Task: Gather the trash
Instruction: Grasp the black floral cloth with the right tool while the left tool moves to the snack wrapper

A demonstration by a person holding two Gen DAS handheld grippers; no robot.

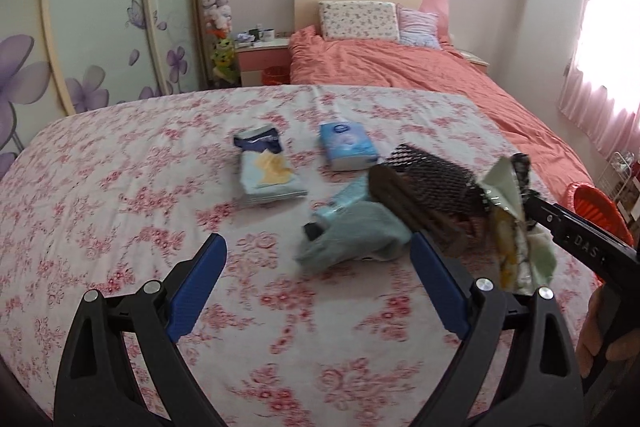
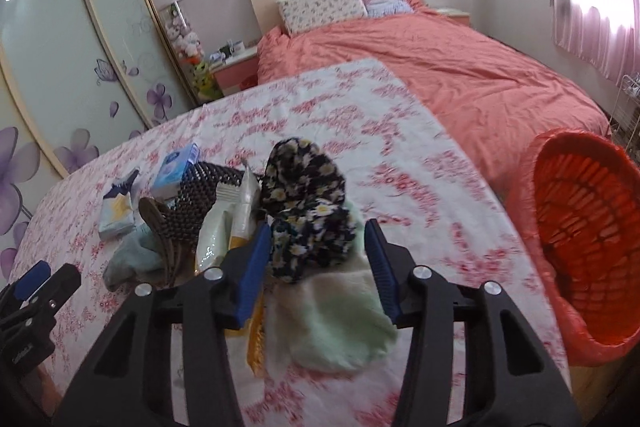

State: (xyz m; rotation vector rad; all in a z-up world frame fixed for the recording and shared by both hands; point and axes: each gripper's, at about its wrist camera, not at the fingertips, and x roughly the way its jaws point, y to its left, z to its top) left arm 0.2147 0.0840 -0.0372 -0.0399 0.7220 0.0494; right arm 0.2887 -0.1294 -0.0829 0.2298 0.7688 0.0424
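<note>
Between the right gripper's (image 2: 316, 263) spread jaws lies the flowered cloth (image 2: 308, 203), lengthwise away from it. The red basket (image 2: 540, 163) stands to its right. The left gripper (image 1: 318, 275) is spread, holding nothing.

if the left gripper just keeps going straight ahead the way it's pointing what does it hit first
Most likely the crumpled pale blue cloth lying on the floral sheet, just beyond the open left gripper. The dark mesh holder sits behind it to the right. Depth is hard to judge through the fisheye.

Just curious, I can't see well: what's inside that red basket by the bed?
The red basket has a red bag lining and looks empty where its ribbed wall shows. Its bottom is in shadow and partly hidden by the rim, so small items there cannot be ruled out.
</note>
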